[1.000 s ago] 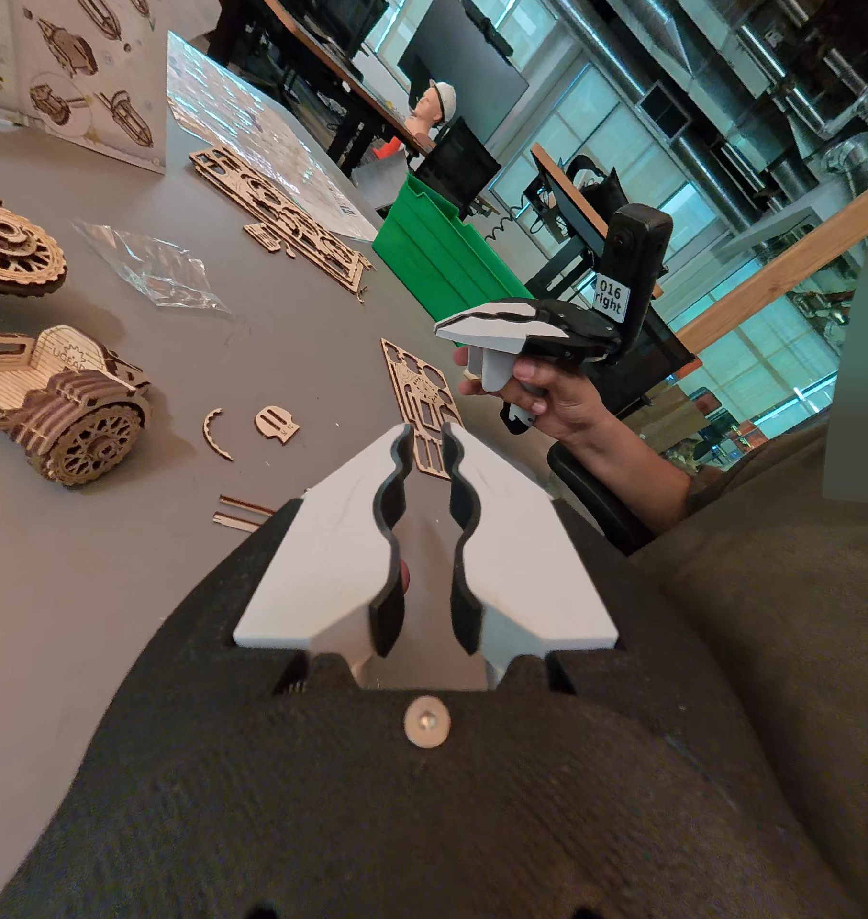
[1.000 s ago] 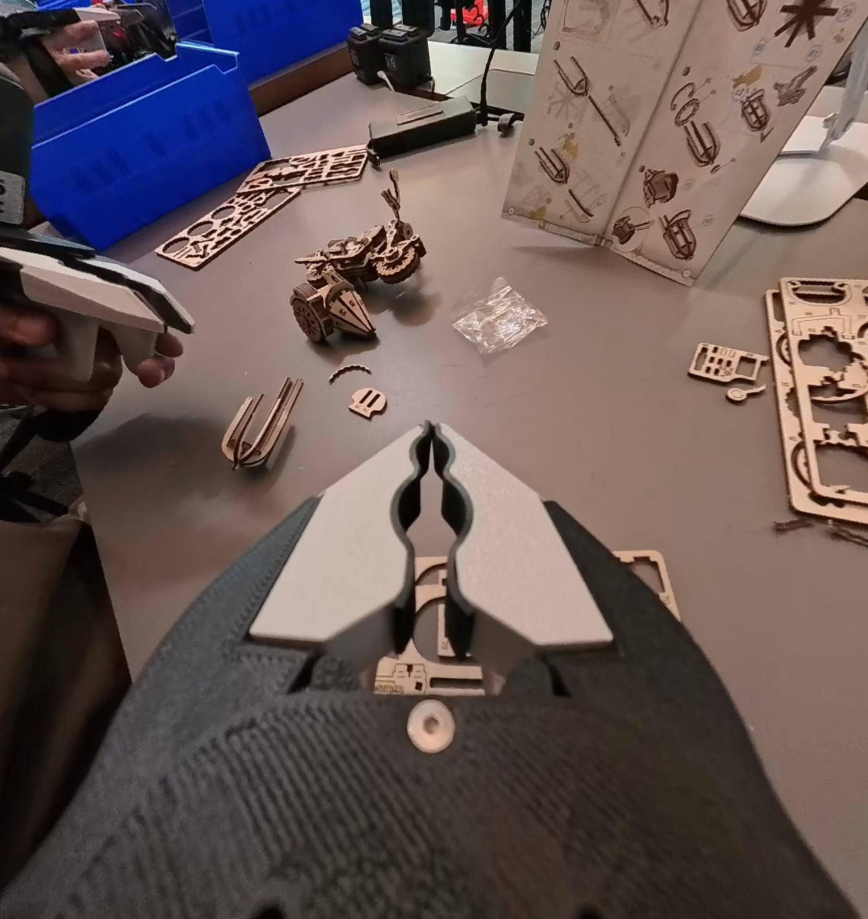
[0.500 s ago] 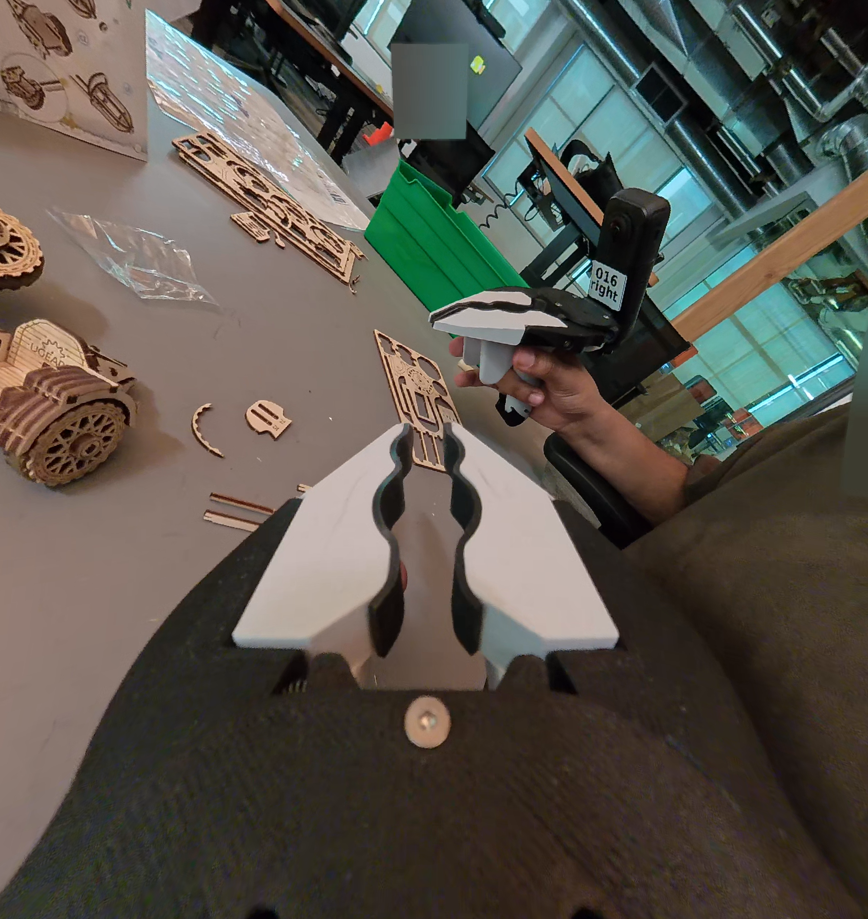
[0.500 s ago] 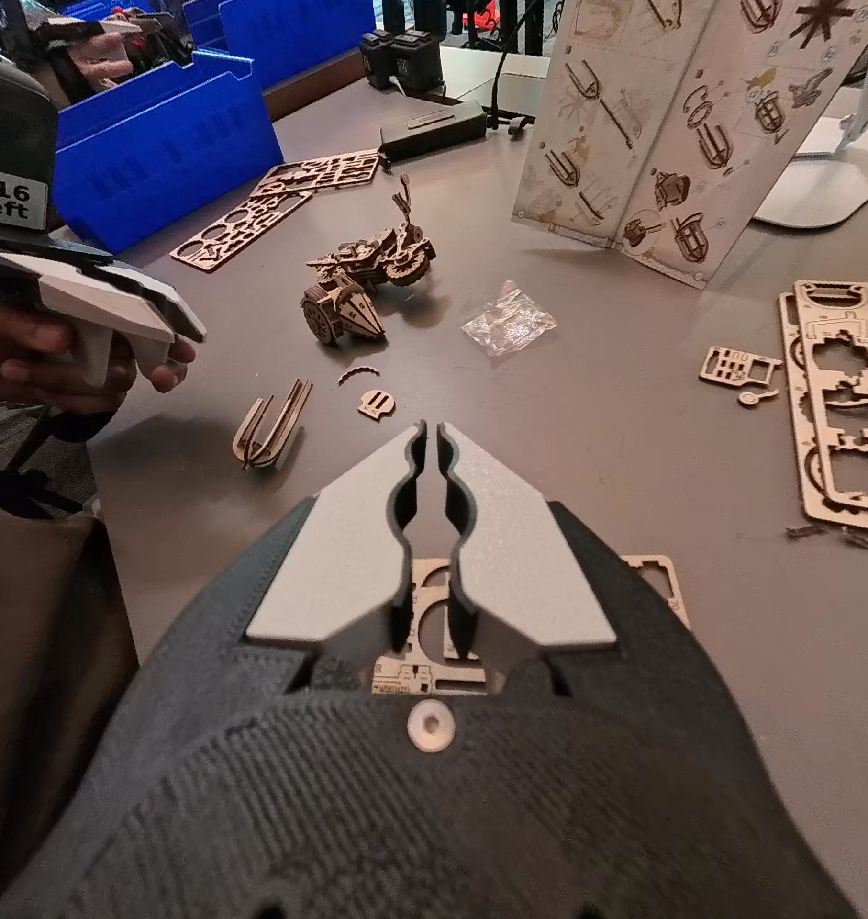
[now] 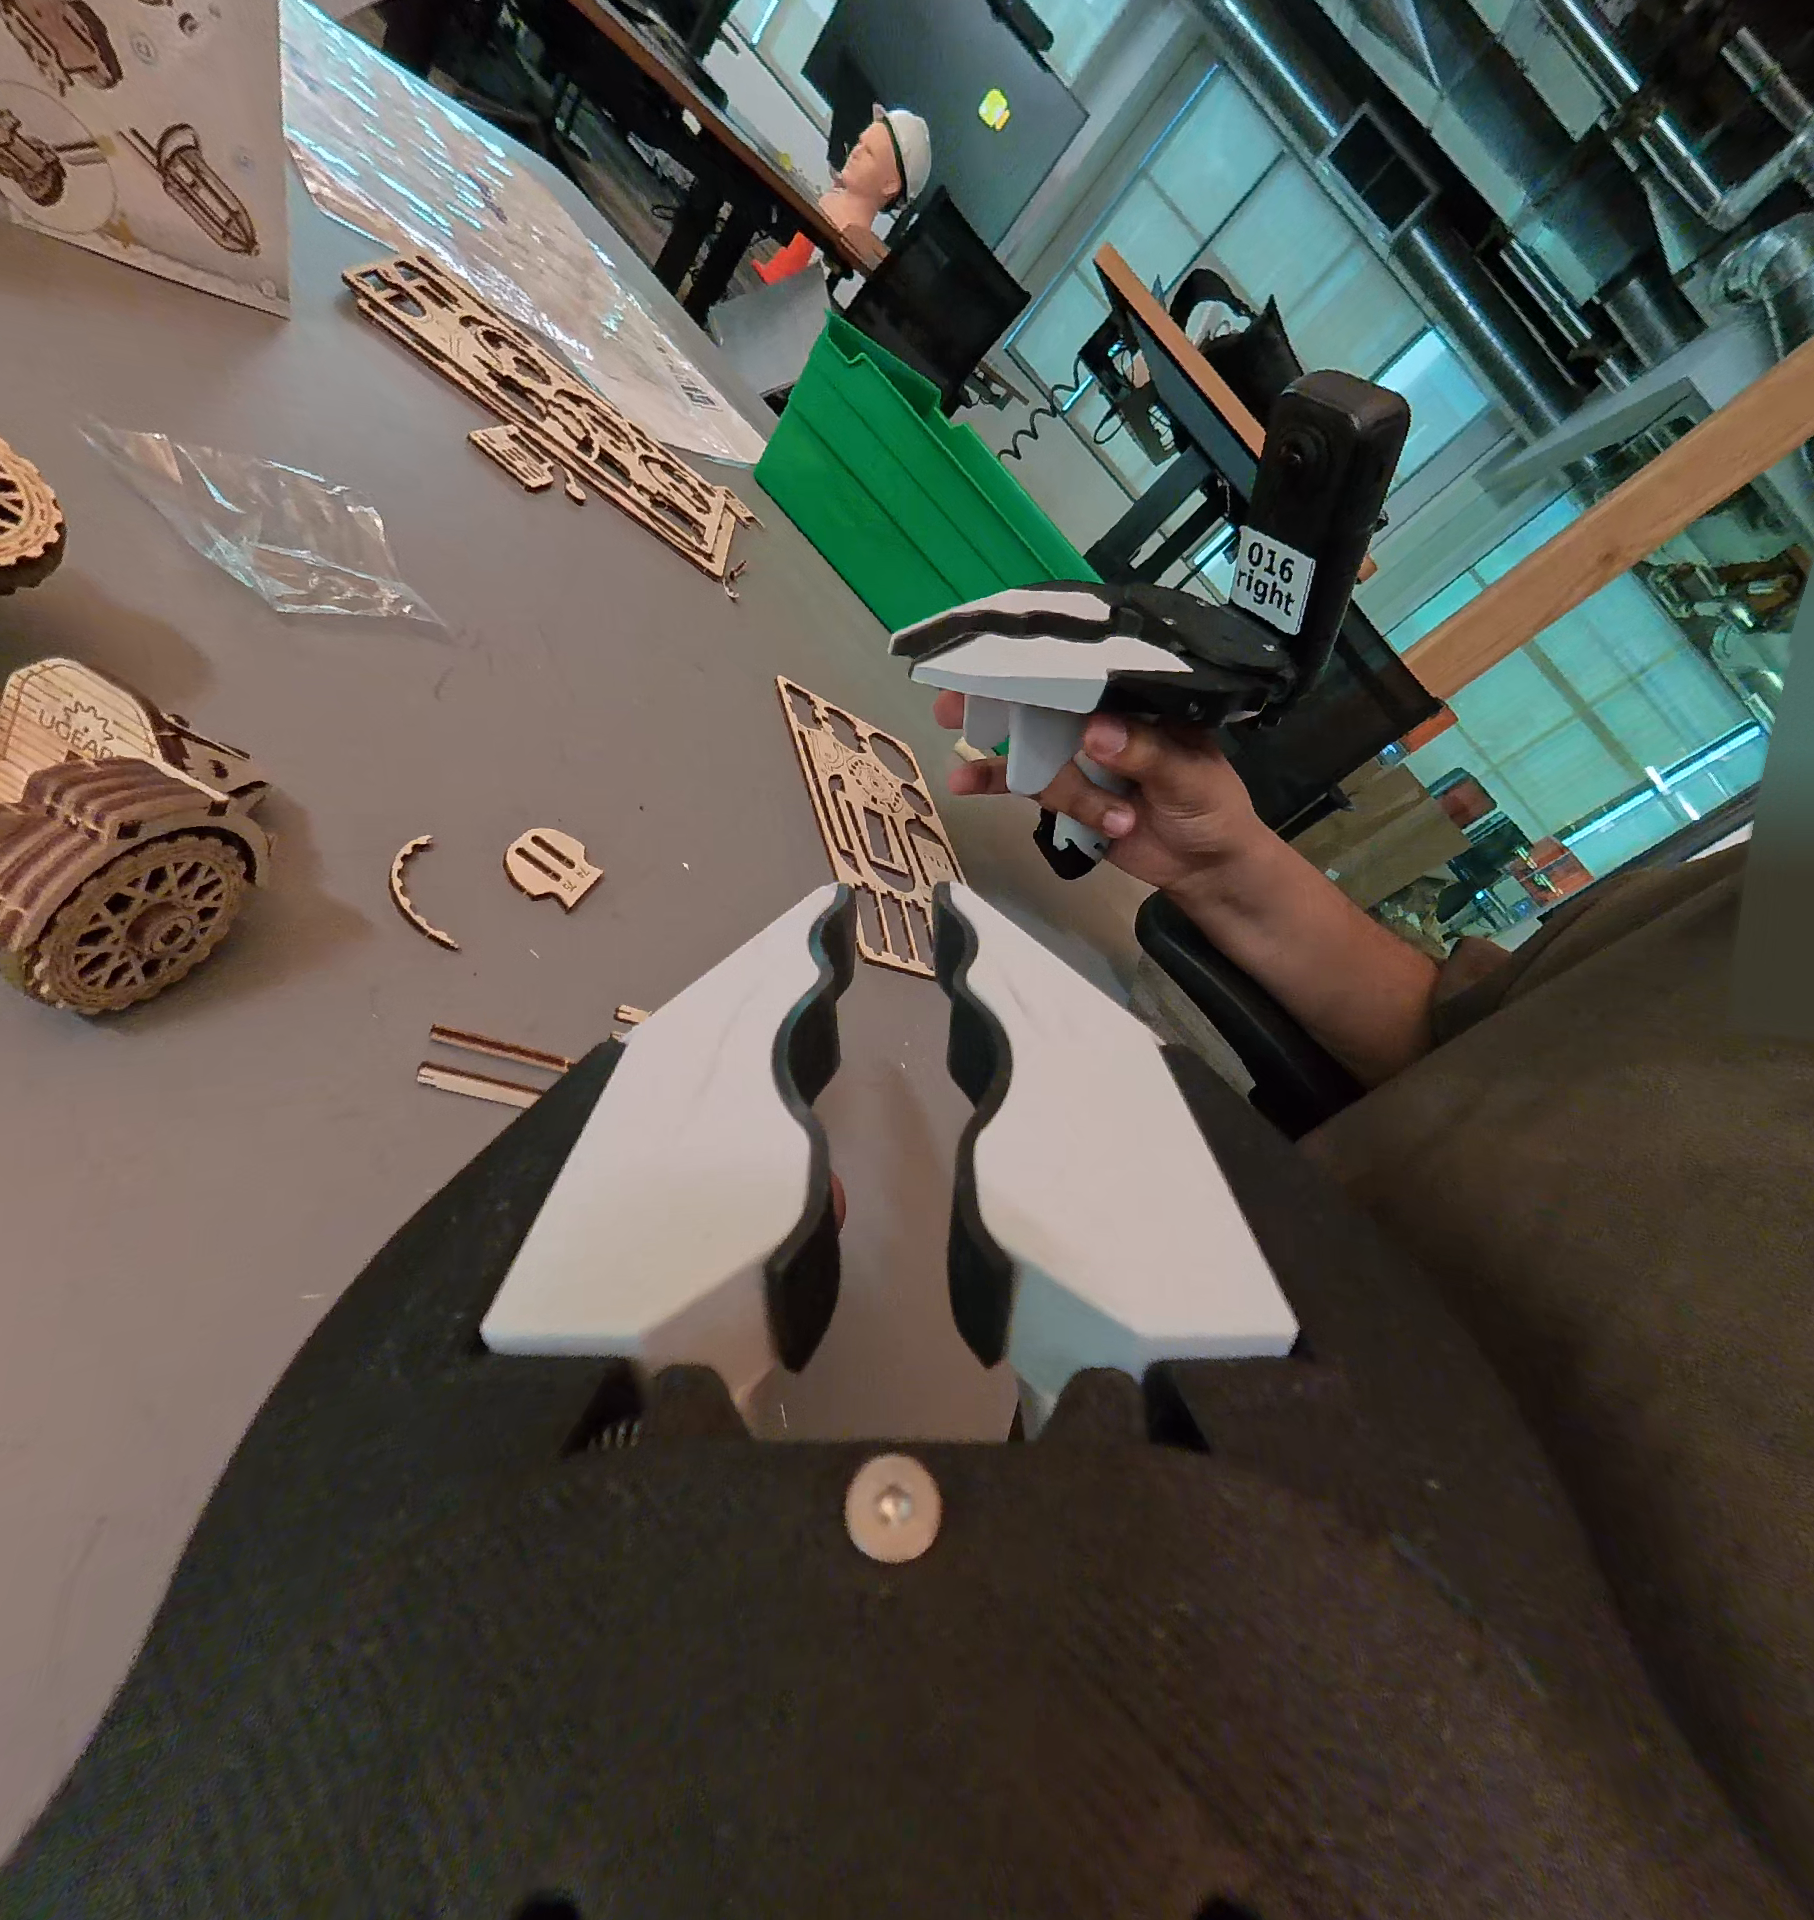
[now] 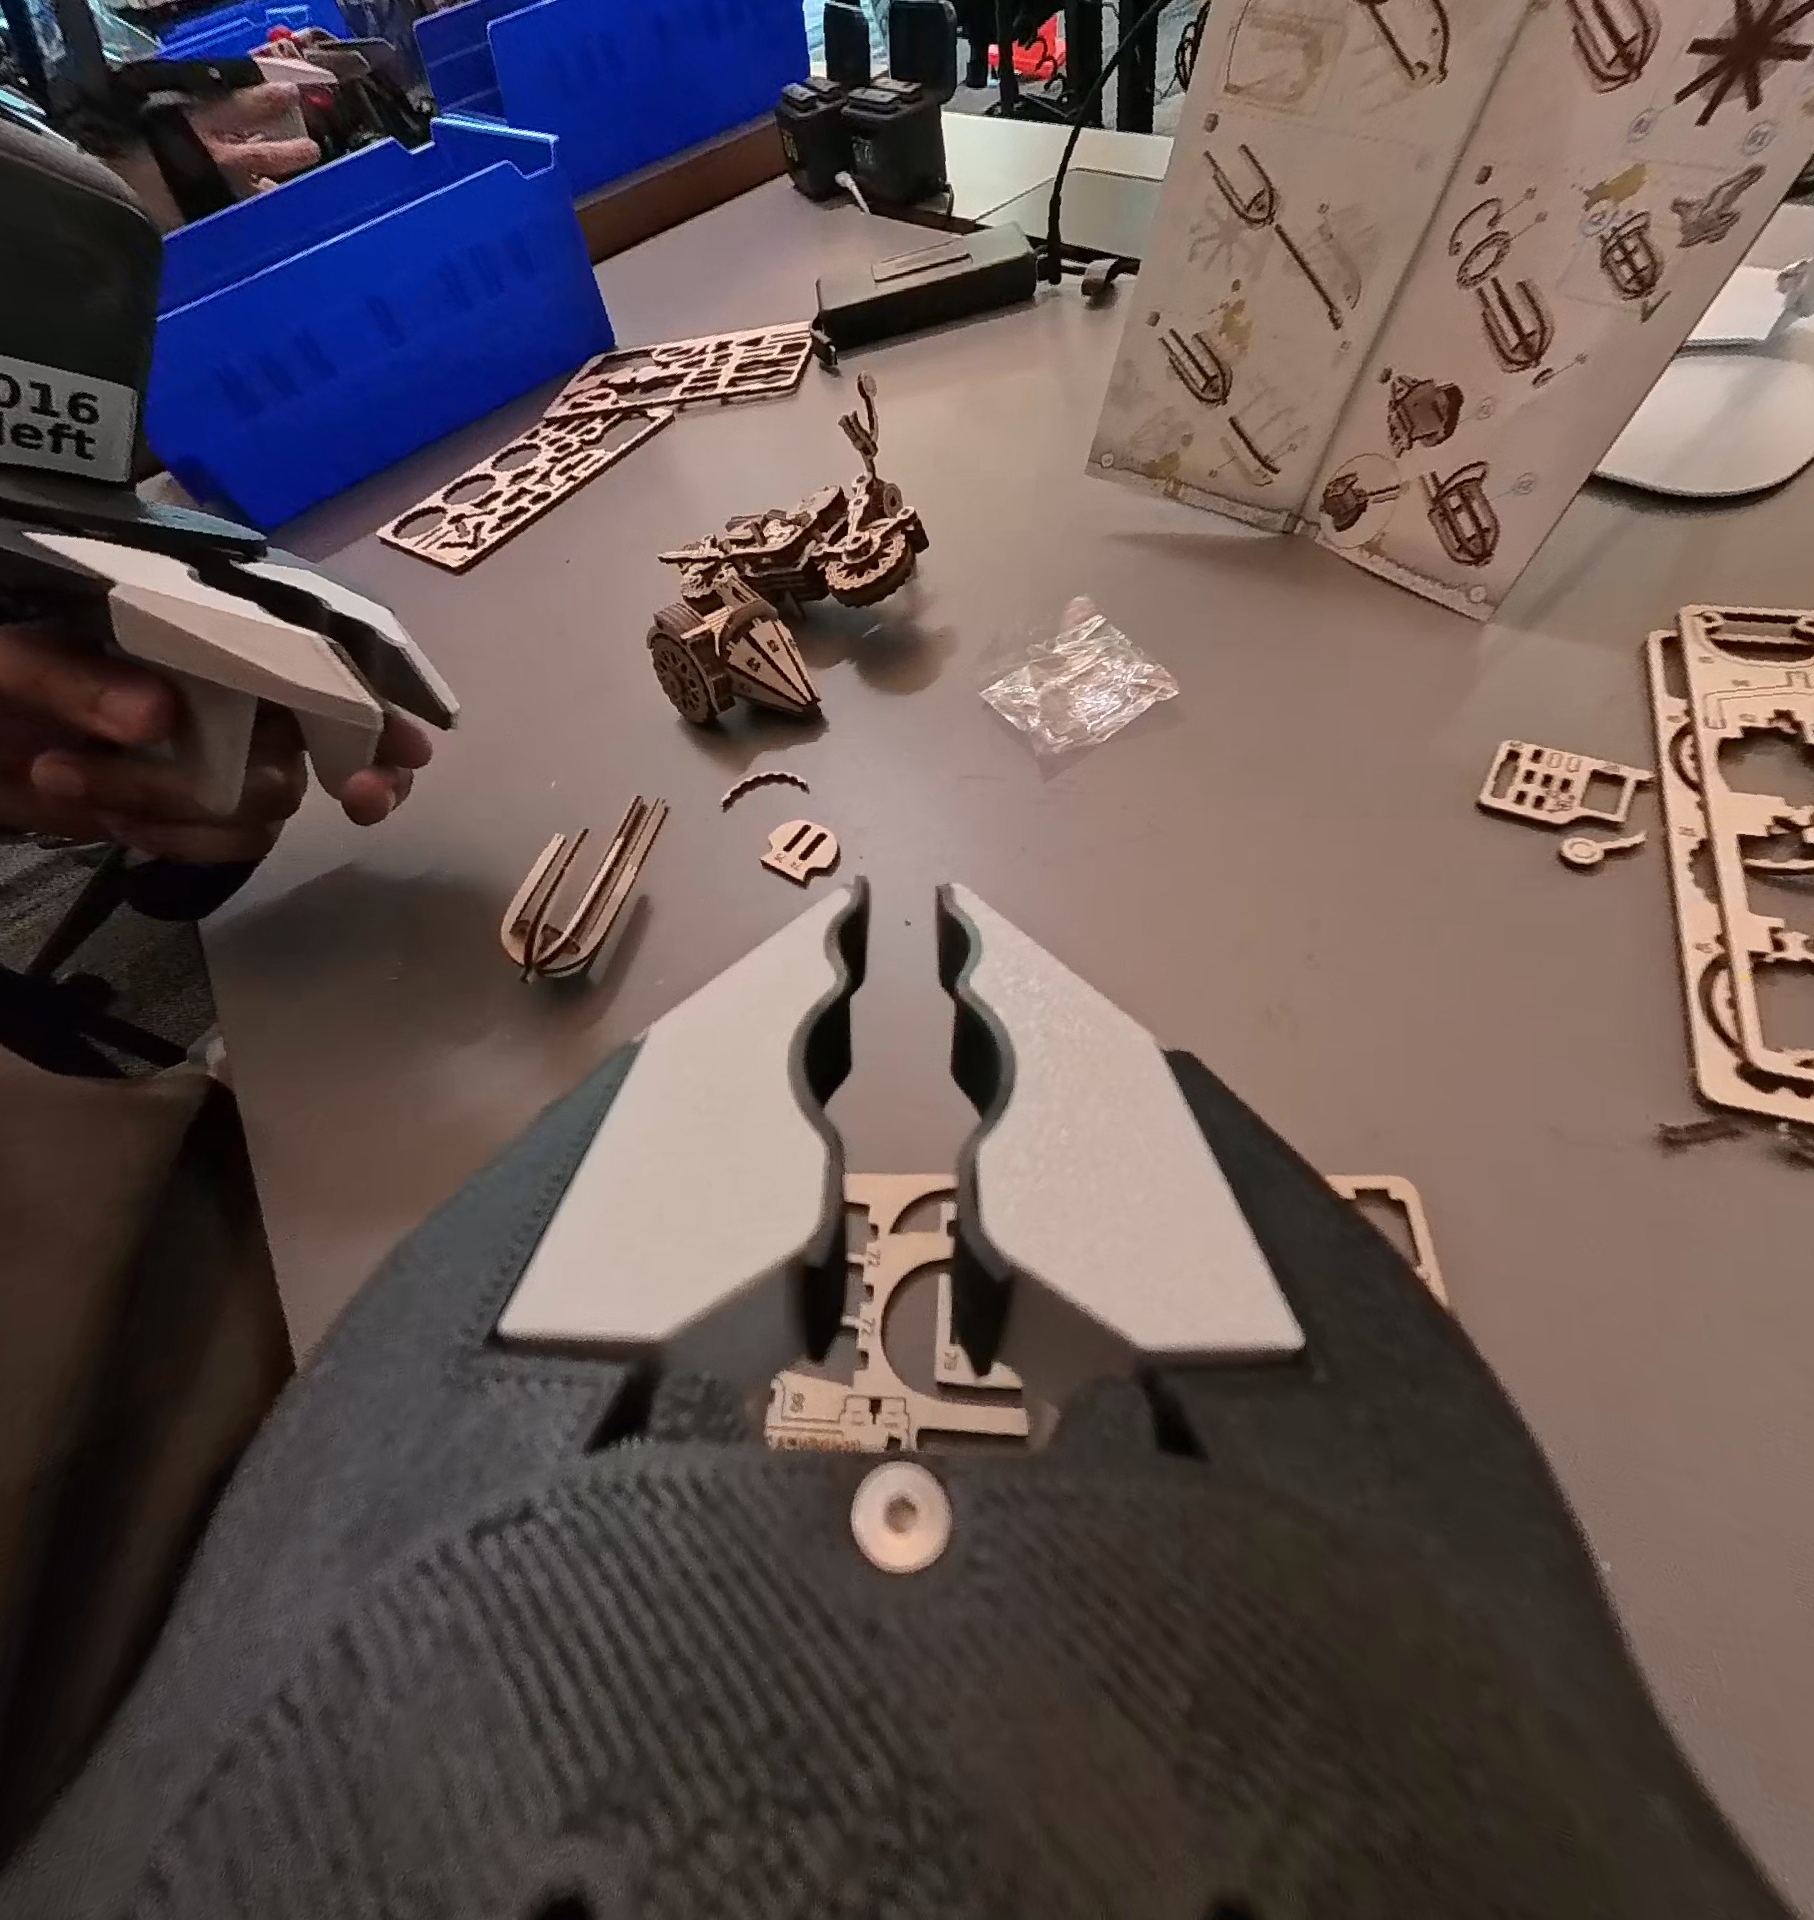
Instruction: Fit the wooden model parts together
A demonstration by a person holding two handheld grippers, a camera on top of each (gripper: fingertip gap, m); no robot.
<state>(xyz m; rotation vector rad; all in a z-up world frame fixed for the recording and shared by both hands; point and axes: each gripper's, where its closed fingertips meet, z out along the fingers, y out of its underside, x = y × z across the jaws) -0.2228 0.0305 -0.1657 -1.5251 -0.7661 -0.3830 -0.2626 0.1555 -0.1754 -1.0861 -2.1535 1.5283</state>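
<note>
Grey workshop surface [image 6: 1246,883] carrying sidecar motorcycle model [image 6: 778,592], curved rib part [image 6: 570,914], slotted disc [image 6: 801,847]. Left tool [image 5: 887,904], right tool [image 6: 901,899]: narrowly parted, empty, hovering. Step: part selection. Next: descend, pinch thin edge.

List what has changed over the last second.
The right gripper opened from shut; nothing is between its fingers. The left gripper is as open as before, also empty. Both hang above the table; the wooden model and loose parts lie untouched.
</note>
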